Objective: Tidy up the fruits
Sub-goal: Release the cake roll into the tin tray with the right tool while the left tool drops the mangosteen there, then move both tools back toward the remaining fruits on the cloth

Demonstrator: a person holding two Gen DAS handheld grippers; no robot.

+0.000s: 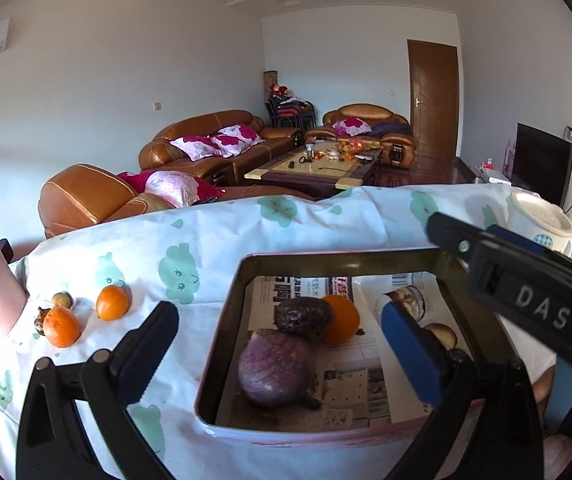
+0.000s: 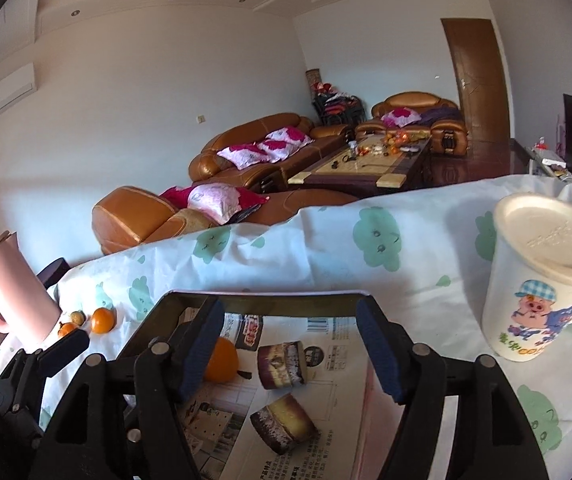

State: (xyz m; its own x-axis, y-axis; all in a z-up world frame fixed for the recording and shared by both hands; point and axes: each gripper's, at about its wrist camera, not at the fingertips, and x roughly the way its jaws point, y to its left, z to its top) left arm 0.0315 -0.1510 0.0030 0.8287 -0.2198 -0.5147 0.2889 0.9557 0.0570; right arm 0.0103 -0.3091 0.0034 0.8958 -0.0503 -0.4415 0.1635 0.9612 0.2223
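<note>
A pink square tin (image 1: 222, 320) lined with newspaper sits on the table. In the left wrist view it holds a purple fruit (image 1: 274, 366), a dark wrinkled fruit (image 1: 302, 314) and an orange (image 1: 342, 320). My left gripper (image 1: 278, 344) is open and empty above the tin. Two oranges (image 1: 61, 326) (image 1: 112, 302) and a small brownish fruit (image 1: 62, 300) lie on the cloth to the left. My right gripper (image 2: 292, 348) is open and empty over the tin (image 2: 154, 316), above the orange (image 2: 222, 362). It also shows in the left wrist view (image 1: 526, 288).
A pink jug (image 2: 14, 288) stands at the left by the loose fruit. A lidded cartoon mug (image 2: 542, 276) stands at the right. The table is covered by a white cloth with green prints (image 1: 190, 240). Sofas and a coffee table lie beyond.
</note>
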